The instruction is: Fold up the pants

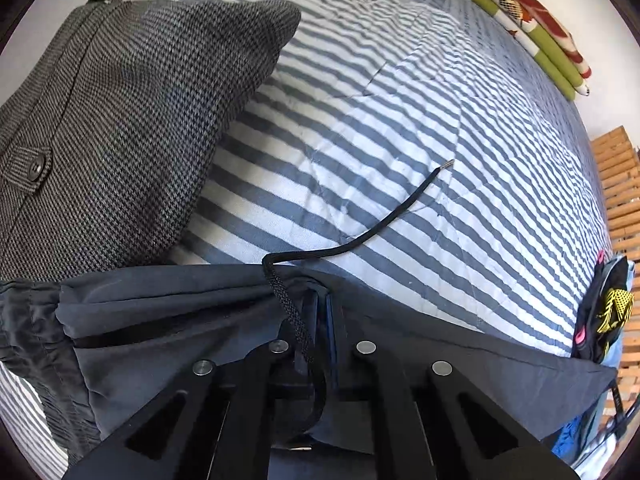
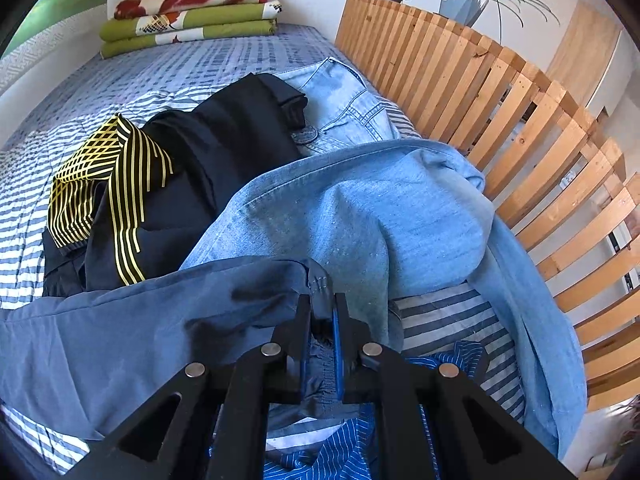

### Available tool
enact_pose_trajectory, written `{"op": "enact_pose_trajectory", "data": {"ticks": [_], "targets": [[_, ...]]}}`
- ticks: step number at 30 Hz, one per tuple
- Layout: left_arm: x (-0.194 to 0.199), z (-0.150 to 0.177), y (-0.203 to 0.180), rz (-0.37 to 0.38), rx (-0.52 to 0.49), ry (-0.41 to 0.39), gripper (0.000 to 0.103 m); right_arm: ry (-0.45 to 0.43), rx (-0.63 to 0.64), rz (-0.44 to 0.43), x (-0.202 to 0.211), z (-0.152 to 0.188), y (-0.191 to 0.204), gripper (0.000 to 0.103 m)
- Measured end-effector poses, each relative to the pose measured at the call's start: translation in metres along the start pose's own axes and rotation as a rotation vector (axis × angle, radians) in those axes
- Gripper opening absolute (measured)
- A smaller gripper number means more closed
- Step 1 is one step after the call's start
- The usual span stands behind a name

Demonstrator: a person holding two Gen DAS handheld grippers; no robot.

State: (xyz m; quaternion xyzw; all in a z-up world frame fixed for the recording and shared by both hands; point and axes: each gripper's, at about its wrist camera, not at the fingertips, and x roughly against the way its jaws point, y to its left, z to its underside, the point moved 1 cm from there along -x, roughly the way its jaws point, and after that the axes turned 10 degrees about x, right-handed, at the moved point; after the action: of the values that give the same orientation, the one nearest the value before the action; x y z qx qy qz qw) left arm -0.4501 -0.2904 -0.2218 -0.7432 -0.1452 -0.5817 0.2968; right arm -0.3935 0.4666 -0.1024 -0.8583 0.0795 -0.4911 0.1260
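Big striped bed point(image 1: 400, 120) underneath it all, clothes heaped along the slatted rail side point(image 2: 460, 92). Dark blue pants point(image 1: 160, 320) stretched out over the near edge of the bed, up off the sheet between both tongs — looks like the carry-and-spread step. Left tongs point(image 1: 316, 320) pinched tight on the waist right by the drawstring point(image 1: 380, 228); right tongs point(image 2: 322, 312) clamped on a stitched corner, over the jeans point(image 2: 360, 208). Next up, probably: drag clear of the pile, lay flat, tuck in that loose cord.
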Motion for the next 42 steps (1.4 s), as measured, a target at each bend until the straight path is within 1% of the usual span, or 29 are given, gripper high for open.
{"op": "enact_pose_trajectory", "data": {"ticks": [2, 3, 4, 6, 12, 13, 14, 15, 17, 19, 20, 21, 22, 24, 26, 28, 29, 30, 32, 34, 37, 40, 41, 42], "targets": [[0.007, 0.002, -0.001, 0.029, 0.014, -0.015, 0.005, -0.001, 0.0, -0.001, -0.002, -0.001, -0.001, 0.008], [0.012, 0.003, -0.004, 0.035, -0.001, -0.027, 0.006, -0.001, 0.001, -0.004, -0.002, -0.002, 0.0, 0.008], [0.015, 0.004, -0.009, 0.029, -0.03, -0.047, 0.006, -0.001, 0.002, -0.007, -0.003, -0.001, 0.0, 0.008], [0.02, 0.004, -0.015, -0.006, -0.056, -0.09, 0.002, -0.003, 0.005, -0.004, -0.003, -0.002, 0.001, 0.009], [0.041, 0.001, -0.013, 0.067, -0.002, -0.152, 0.002, -0.024, -0.022, 0.012, 0.001, -0.005, 0.0, 0.008], [0.049, 0.001, -0.012, 0.087, 0.005, -0.174, 0.002, -0.037, -0.024, 0.016, 0.005, -0.008, -0.001, 0.008], [0.055, -0.008, -0.009, 0.118, 0.018, -0.204, 0.002, -0.052, -0.028, 0.021, 0.011, -0.012, -0.003, 0.008], [0.062, -0.007, -0.005, 0.142, 0.036, -0.234, 0.001, -0.075, -0.041, 0.028, 0.017, -0.016, -0.005, 0.008], [0.061, -0.011, 0.003, 0.129, 0.038, -0.257, 0.001, -0.157, -0.083, 0.018, 0.037, -0.026, -0.015, 0.008], [0.053, -0.013, 0.001, 0.114, 0.028, -0.25, 0.002, -0.25, -0.118, 0.037, 0.057, -0.036, -0.023, 0.008], [0.05, -0.013, 0.001, 0.101, 0.027, -0.247, 0.002, -0.275, -0.126, 0.049, 0.063, -0.04, -0.025, 0.008], [0.044, -0.014, -0.001, 0.078, 0.018, -0.245, 0.002, -0.278, -0.128, 0.055, 0.062, -0.045, -0.025, 0.008], [0.042, -0.015, -0.002, 0.053, 0.008, -0.236, 0.002, -0.261, -0.125, 0.056, 0.058, -0.05, -0.022, 0.008], [0.032, -0.013, -0.004, 0.021, -0.029, -0.192, 0.002, -0.224, -0.109, 0.06, 0.045, -0.056, -0.013, 0.008], [0.022, -0.011, -0.009, 0.017, -0.058, -0.151, 0.004, -0.208, -0.086, 0.067, 0.034, -0.058, -0.003, 0.008], [0.024, -0.009, -0.009, 0.036, -0.055, -0.144, 0.026, -0.192, -0.065, 0.065, 0.024, -0.057, 0.006, 0.008], [0.028, -0.008, -0.008, 0.054, -0.051, -0.155, 0.046, -0.184, -0.059, 0.064, 0.021, -0.055, 0.008, 0.008], [0.034, -0.007, -0.009, 0.074, -0.052, -0.165, 0.057, -0.178, -0.053, 0.068, 0.018, -0.055, 0.011, 0.008], [0.04, -0.007, -0.015, 0.133, -0.061, -0.165, 0.064, -0.174, -0.051, 0.071, 0.013, -0.056, 0.011, 0.008], [0.034, -0.009, -0.027, 0.16, -0.068, -0.111, 0.065, -0.172, -0.062, 0.064, 0.01, -0.056, 0.008, 0.008], [0.009, -0.015, -0.039, 0.143, -0.063, -0.041, 0.065, -0.169, -0.076, 0.058, 0.006, -0.057, 0.007, 0.008], [-0.008, -0.018, -0.038, 0.127, 0.007, 0.02, 0.065, -0.172, -0.063, 0.063, 0.005, -0.056, 0.01, 0.008], [-0.014, -0.02, -0.038, 0.12, 0.018, 0.027, 0.064, -0.173, -0.055, 0.065, 0.005, -0.056, 0.011, 0.008], [-0.017, -0.019, -0.04, 0.102, 0.008, 0.02, 0.055, -0.175, -0.044, 0.068, 0.005, -0.055, 0.012, 0.008]]}}
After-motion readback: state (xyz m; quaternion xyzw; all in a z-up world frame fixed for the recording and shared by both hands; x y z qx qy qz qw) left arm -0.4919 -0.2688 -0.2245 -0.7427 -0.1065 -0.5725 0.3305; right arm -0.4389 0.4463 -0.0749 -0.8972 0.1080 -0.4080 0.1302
